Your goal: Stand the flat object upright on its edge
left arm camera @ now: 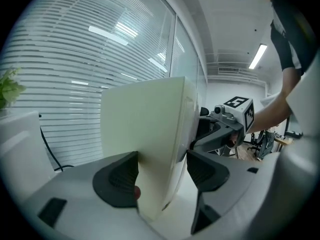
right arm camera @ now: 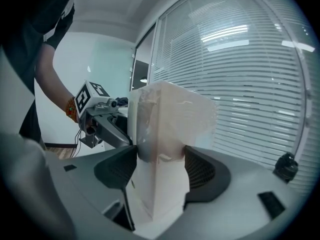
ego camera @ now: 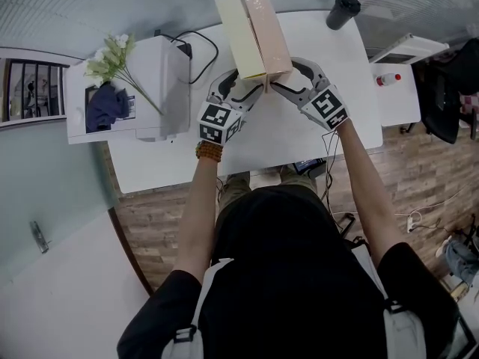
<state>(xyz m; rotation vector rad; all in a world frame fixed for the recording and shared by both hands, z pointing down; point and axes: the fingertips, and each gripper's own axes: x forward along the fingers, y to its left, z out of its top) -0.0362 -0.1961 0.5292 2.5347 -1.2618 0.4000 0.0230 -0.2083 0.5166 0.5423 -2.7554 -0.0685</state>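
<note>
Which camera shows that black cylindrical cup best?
Head view: the black cylindrical cup stands whole at the white table's far corner. Right gripper view shows it small, near the edge; left gripper view misses it.

We see a white rectangular table [ego camera: 288, 142], a white boxy printer [ego camera: 161, 73] with white artificial flowers [ego camera: 112, 51] on top, a black cable [ego camera: 216, 51], a black cylindrical tumbler [ego camera: 343, 11] and a small red-capped bottle [ego camera: 389, 79].

Flat box [ego camera: 254, 32] upright at twelve o'clock on the white table [ego camera: 299, 137], my left gripper [ego camera: 251, 88] and my right gripper [ego camera: 275, 87] closing in on its near end from either side, flowers [ego camera: 112, 54] on a white printer [ego camera: 150, 96] at ten o'clock, black cup [ego camera: 343, 11] at one o'clock.
</note>
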